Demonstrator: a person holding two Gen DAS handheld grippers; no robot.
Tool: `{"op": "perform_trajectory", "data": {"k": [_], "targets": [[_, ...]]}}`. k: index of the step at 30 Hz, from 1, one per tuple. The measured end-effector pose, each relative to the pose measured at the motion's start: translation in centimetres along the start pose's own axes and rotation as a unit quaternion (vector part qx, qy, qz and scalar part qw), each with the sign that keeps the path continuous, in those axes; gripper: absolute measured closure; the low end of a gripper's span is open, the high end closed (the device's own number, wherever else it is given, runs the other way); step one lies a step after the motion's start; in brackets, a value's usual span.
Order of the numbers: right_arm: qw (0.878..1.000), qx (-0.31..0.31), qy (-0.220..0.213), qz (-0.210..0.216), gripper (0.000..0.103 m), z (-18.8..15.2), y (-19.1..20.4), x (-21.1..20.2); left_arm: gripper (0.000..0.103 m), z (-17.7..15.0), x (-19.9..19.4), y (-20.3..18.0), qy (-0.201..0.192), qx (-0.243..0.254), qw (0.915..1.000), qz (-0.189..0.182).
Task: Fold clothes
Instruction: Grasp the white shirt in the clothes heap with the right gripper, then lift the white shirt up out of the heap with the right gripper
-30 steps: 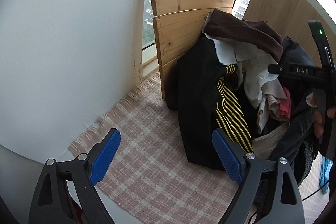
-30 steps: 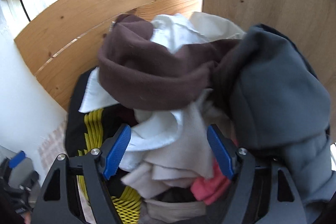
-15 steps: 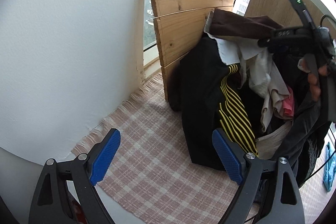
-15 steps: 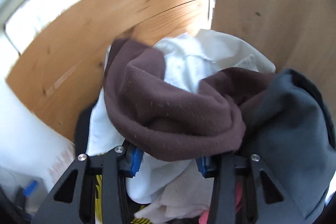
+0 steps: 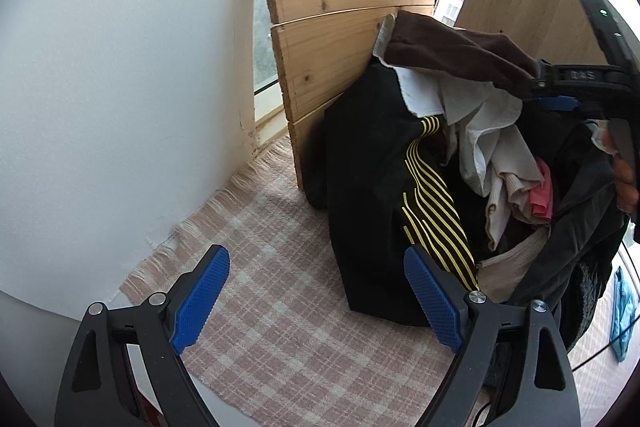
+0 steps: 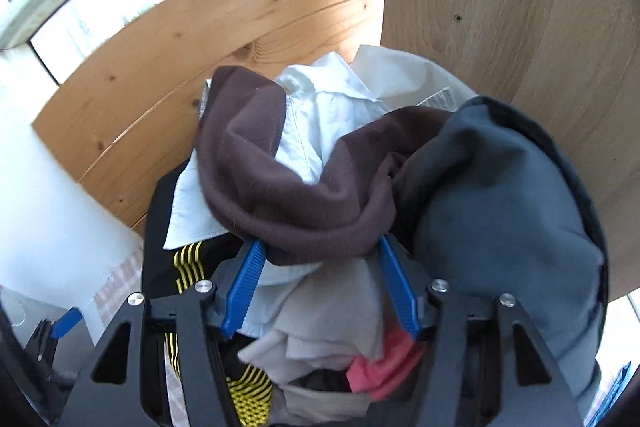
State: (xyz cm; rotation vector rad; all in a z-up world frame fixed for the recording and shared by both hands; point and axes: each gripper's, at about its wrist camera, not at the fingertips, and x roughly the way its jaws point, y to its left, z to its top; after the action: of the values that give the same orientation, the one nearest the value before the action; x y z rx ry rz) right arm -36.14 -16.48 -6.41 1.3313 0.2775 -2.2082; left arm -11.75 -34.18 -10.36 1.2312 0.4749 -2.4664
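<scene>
A heap of clothes leans against wooden boards. On top lies a brown garment [image 6: 288, 195], whose lower edge is bunched between the blue pads of my right gripper [image 6: 320, 255], shut on it. From the left wrist, the brown garment [image 5: 452, 51] stretches toward the right gripper [image 5: 552, 95]. Under it are a white shirt [image 6: 320, 107], a grey garment [image 6: 500, 195], a pink piece [image 5: 542, 195] and a black garment with yellow stripes [image 5: 372, 167]. My left gripper [image 5: 316, 291] hangs open over the checked cloth [image 5: 280, 307], left of the heap, holding nothing.
Wooden boards [image 5: 340, 27] stand behind the heap, with a further panel [image 6: 500, 7] to the right. A white wall [image 5: 120, 67] closes off the left side. A hand [image 5: 626, 183] holds the right gripper. A window is behind the boards.
My right gripper rose to the top of the heap and closed its fingers on the brown garment's edge, pulling it taut. The left gripper has stayed put, open.
</scene>
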Motion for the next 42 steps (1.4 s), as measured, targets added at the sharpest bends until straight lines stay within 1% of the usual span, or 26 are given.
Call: {"op": "perform_trajectory", "data": {"k": [7,9,13,19,24,26,27,29,30,32,35,38,40,42], "targets": [[0.999,0.001,0.012,-0.031,0.045,-1.4,0.8,1.1,0.014,-0.4,0.1,1.2,0.006,-0.017,0.9998,0.006],[1.000,0.002,0.009,-0.030,0.045,-2.5,0.8,0.9,0.014,-0.5,0.1,1.6,0.008,-0.022,0.9997,0.007],[0.999,0.017,0.020,-0.021,0.045,-3.7,0.4,1.2,0.014,-0.6,0.2,1.3,0.013,-0.017,0.9997,0.006],[0.999,0.022,0.034,-0.020,0.045,-2.8,0.7,3.6,0.014,-0.6,0.2,0.5,0.013,-0.006,0.9999,0.001],[0.998,0.027,0.046,-0.019,0.046,-2.0,0.9,5.6,0.014,-0.2,0.1,0.6,0.013,-0.006,0.9999,0.004],[0.998,0.030,0.048,-0.013,0.076,-1.8,0.8,6.1,0.014,-0.2,0.1,0.6,0.014,-0.007,0.9999,0.003],[0.998,0.035,0.043,0.000,0.093,-1.9,0.5,5.7,0.014,-0.2,0.1,0.6,0.014,-0.007,0.9999,0.002],[0.998,0.050,0.022,0.038,0.096,-2.0,-0.2,4.1,0.014,-0.2,0.1,0.6,0.015,-0.009,0.9998,0.000],[0.998,0.050,0.009,0.045,0.096,-1.9,-0.4,3.1,0.014,-0.2,0.0,0.6,0.016,-0.010,0.9998,0.000],[0.999,0.032,-0.018,0.032,0.097,-1.6,-0.3,0.7,0.014,-0.2,0.0,0.7,0.016,-0.011,0.9998,-0.002],[0.995,0.011,-0.085,0.042,0.098,-0.1,0.2,-5.0,0.014,-0.2,0.0,0.7,0.018,-0.013,0.9997,-0.004],[0.987,-0.010,-0.156,0.038,0.098,2.7,0.9,-11.7,0.014,-0.1,-0.2,0.5,0.018,-0.012,0.9997,-0.009],[0.981,-0.023,-0.188,0.027,0.100,4.9,1.0,-15.7,0.014,0.0,-0.6,0.4,0.014,-0.009,0.9998,-0.012],[0.974,-0.028,-0.222,0.022,0.100,5.7,1.4,-19.9,0.014,0.2,-0.8,0.3,0.011,-0.008,0.9998,-0.013]]}}
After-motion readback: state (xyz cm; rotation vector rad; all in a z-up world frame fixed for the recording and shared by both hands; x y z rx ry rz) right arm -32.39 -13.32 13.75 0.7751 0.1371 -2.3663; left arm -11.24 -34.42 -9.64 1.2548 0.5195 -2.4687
